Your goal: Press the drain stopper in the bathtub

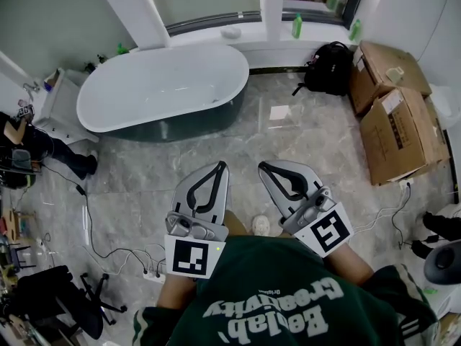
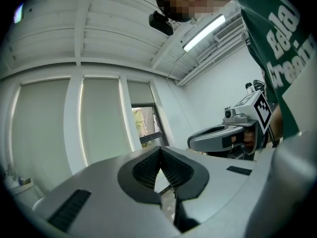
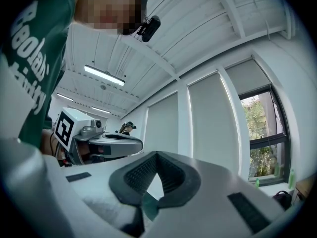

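Holding left tool (image 1: 221, 166) and right tool (image 1: 263, 167) pinched together, empty; glossy oval white bathtub (image 1: 160, 85) well apart

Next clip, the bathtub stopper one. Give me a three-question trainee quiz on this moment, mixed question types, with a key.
1. True or false: the left tongs and the right tongs are both shut with nothing between them.
2. What sits on the floor between the bathtub and the cardboard boxes? A) a black backpack B) a ladder C) a bucket
3. Short answer: has either pair of tongs reached the bathtub?

Key
1. True.
2. A.
3. No. Both are held close to the person's chest, with open floor between them and the bathtub.
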